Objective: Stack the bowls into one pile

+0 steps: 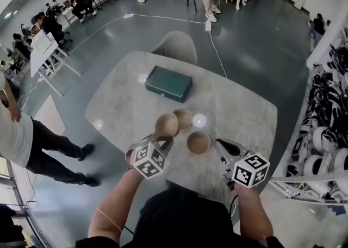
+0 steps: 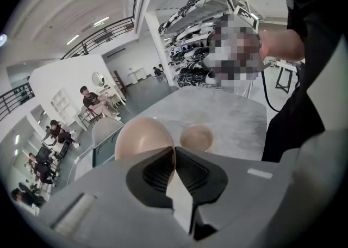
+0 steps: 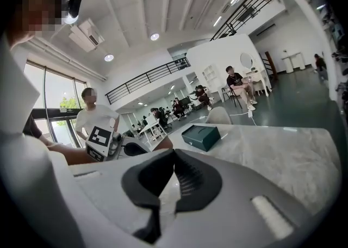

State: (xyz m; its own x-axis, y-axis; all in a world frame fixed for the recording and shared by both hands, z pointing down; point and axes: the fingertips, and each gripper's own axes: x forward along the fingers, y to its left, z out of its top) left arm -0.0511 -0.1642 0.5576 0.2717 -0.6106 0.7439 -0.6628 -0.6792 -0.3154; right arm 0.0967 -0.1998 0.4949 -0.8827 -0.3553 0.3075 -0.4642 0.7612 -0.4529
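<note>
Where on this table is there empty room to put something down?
Bare marble: the table's right side beyond the green box, and the left side beside the box. Crowded: front middle, where two bowls sit by the bowl in the left hand-held gripper.

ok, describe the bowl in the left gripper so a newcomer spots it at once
On the pale marble table, nearer the person than the dark green box, are three tan bowls. Take the leftmost bowl. It alone is tilted, its rim pinched in the left gripper's jaws; the far bowl and the near bowl sit upright on the table.
</note>
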